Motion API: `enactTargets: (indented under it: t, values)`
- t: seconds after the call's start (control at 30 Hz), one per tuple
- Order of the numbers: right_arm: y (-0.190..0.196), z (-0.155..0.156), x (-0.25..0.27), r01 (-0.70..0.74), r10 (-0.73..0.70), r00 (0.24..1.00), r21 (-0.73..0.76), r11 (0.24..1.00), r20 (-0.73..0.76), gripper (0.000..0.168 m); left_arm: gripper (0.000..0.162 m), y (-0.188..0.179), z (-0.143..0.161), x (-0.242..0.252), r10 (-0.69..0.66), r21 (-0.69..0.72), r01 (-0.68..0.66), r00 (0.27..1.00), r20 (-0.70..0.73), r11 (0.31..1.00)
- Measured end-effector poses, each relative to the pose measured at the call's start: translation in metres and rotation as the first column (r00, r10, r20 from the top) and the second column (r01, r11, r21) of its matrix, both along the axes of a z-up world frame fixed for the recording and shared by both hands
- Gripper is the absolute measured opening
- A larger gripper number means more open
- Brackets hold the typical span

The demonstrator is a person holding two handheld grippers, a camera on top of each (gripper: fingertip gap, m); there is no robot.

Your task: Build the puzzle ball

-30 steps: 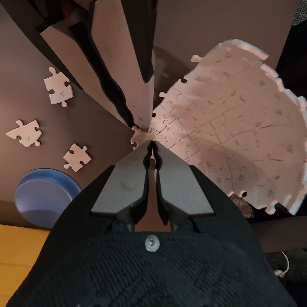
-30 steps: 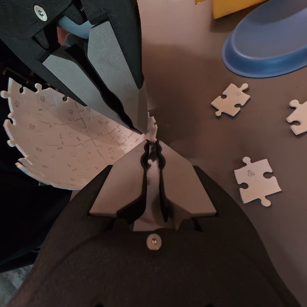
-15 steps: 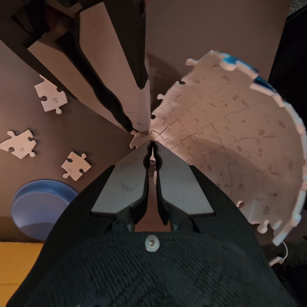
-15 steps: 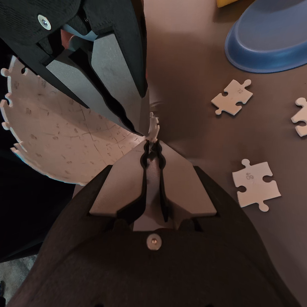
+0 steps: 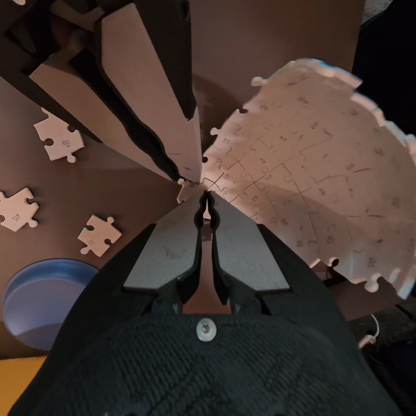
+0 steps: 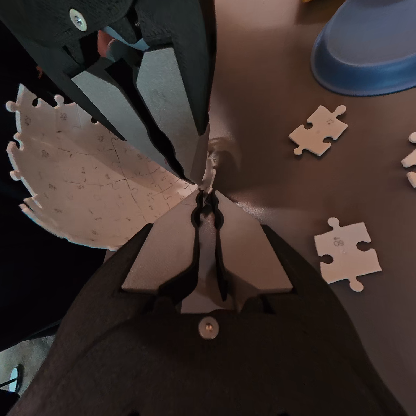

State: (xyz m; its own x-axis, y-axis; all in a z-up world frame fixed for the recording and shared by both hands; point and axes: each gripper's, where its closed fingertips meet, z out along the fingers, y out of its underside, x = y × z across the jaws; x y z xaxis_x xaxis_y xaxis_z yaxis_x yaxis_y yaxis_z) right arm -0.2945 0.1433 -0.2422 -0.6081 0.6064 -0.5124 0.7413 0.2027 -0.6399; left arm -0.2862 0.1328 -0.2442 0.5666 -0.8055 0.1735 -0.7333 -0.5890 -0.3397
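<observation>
Left gripper (image 5: 206, 194): closed on the rim of the half-built puzzle ball (image 5: 315, 180), held above the table's (image 5: 258, 40) edge.
Right gripper (image 6: 208, 195): pinching a small piece (image 6: 209, 177) at that rim.
Handling: light, thin, likely to pop apart; grip by the edge.
Loose pieces (image 6: 318, 131): flat on the table near the blue dish (image 6: 364, 65).

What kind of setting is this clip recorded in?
Probably an indoor tabletop workspace: a plain dark table with loose puzzle pieces, a blue dish and a half-built puzzle shell.
</observation>
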Motion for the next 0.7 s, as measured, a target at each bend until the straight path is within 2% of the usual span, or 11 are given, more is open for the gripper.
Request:
enactTargets:
  t: [0.7]
  values:
    - [-0.0008,-0.0001,0.0002,-0.019,0.020,1.000,-0.006,1.000,0.012,0.004,0.000,-0.0016,-0.0017,-0.0004,-0.039,-0.102,0.046,0.997,0.071,0.994]
